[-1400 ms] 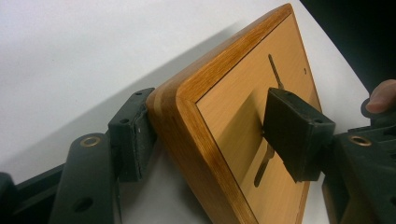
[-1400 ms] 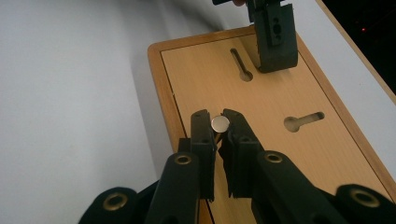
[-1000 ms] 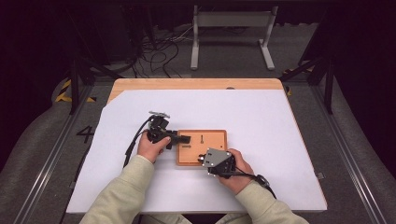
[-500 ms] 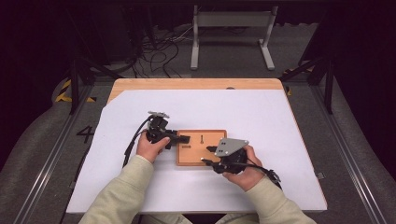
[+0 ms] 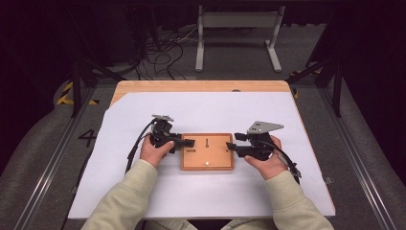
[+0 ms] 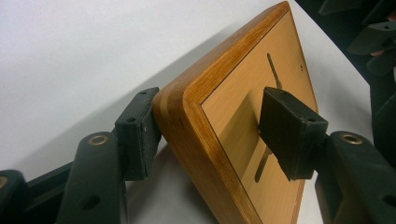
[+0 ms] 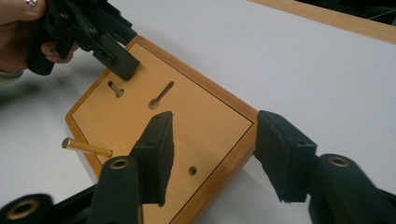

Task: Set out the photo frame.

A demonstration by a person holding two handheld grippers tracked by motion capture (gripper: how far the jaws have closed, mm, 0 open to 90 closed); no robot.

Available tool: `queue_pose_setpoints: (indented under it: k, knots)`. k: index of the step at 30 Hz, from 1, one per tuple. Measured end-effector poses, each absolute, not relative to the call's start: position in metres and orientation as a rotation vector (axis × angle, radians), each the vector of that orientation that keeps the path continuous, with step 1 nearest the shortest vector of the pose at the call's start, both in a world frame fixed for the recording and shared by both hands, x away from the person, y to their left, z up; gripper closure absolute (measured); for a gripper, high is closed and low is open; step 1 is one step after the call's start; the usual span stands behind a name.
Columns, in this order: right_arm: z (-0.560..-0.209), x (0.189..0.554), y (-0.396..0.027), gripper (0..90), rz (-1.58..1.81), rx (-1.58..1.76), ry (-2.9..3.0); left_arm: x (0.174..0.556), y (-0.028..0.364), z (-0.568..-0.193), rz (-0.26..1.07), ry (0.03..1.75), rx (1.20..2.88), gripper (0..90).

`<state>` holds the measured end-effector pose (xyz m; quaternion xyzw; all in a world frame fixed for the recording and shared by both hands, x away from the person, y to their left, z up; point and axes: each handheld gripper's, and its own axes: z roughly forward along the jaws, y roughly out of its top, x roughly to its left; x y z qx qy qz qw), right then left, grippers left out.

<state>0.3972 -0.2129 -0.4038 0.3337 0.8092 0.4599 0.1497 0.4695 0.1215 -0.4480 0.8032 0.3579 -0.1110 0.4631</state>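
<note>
Two hand-held grippers: one at each short end of a flat rectangular wooden board (image 5: 207, 151) with a darker raised rim.
Board: lies flat on the white sheet (image 5: 206, 110) that covers the wooden desk (image 5: 201, 86), near the person's edge, between both hands.
Left hand-held gripper (image 5: 187, 143): pinches the board's left rim; in the left gripper view one pad (image 6: 135, 135) presses the outer edge, the other pad (image 6: 289, 130) sits over the top face (image 6: 233, 107).
Right hand-held gripper (image 5: 230, 146): spread; jaws have just been opening. In the right gripper view they straddle the board's right corner (image 7: 243, 126) without pressing on it, one pad over the face, one off the edge.
Board face: two keyhole-shaped slots (image 7: 161, 94), one small round hole (image 7: 192, 171).
Brass-coloured peg (image 7: 87, 147): a thin rod that stands out of the board near its front edge.
Left hand (image 5: 155, 152): wraps the gripper body, cable trails toward the left sleeve.
</note>
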Motion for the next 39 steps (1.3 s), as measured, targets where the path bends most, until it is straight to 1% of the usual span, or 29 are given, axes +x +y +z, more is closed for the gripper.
queue_pose_setpoints:
  k: [1, 4, 6, 7, 10, 17, 23, 31, 33, 34, 39]
  knots:
    - [-0.407, 0.4, -0.213, 40.6, 1.33, 0.974, 2.314, 0.469, 0.121, -0.448, -0.273, 0.88, 1.976, 40.0]
    - [-0.409, 0.404, -0.214, 39.3, 1.291, 1.029, 2.328, 0.468, 0.121, -0.446, -0.26, 0.875, 1.982, 40.0]
    - [-0.412, 0.407, -0.215, 34.7, 1.29, 1.059, 2.333, 0.468, 0.121, -0.446, -0.257, 0.875, 1.982, 40.0]
    - [-0.412, 0.407, -0.215, 34.7, 1.29, 1.059, 2.333, 0.467, 0.121, -0.445, -0.253, 0.873, 1.983, 40.0]
    - [-0.416, 0.41, -0.214, 28.8, 1.292, 1.085, 2.356, 0.467, 0.121, -0.445, -0.246, 0.866, 1.986, 40.2]
    - [-0.421, 0.414, -0.21, 23.3, 1.286, 1.11, 2.405, 0.463, 0.122, -0.441, -0.217, 0.847, 1.999, 40.8]
    - [-0.425, 0.417, -0.205, 21.3, 1.274, 1.094, 2.452, 0.461, 0.124, -0.442, -0.229, 0.851, 1.989, 41.4]
    - [-0.434, 0.422, -0.2, 20.3, 1.299, 1.123, 2.519, 0.458, 0.124, -0.44, -0.2, 0.827, 2.001, 41.5]
    - [-0.434, 0.422, -0.198, 21.0, 1.302, 1.129, 2.526, 0.457, 0.124, -0.44, -0.196, 0.828, 2.001, 41.5]
    - [-0.435, 0.422, -0.197, 23.8, 1.301, 1.123, 2.537, 0.457, 0.124, -0.439, -0.193, 0.826, 2.002, 41.5]
    - [-0.432, 0.42, -0.194, 28.8, 1.263, 1.093, 2.542, 0.457, 0.126, -0.437, -0.2, 0.822, 1.994, 43.3]
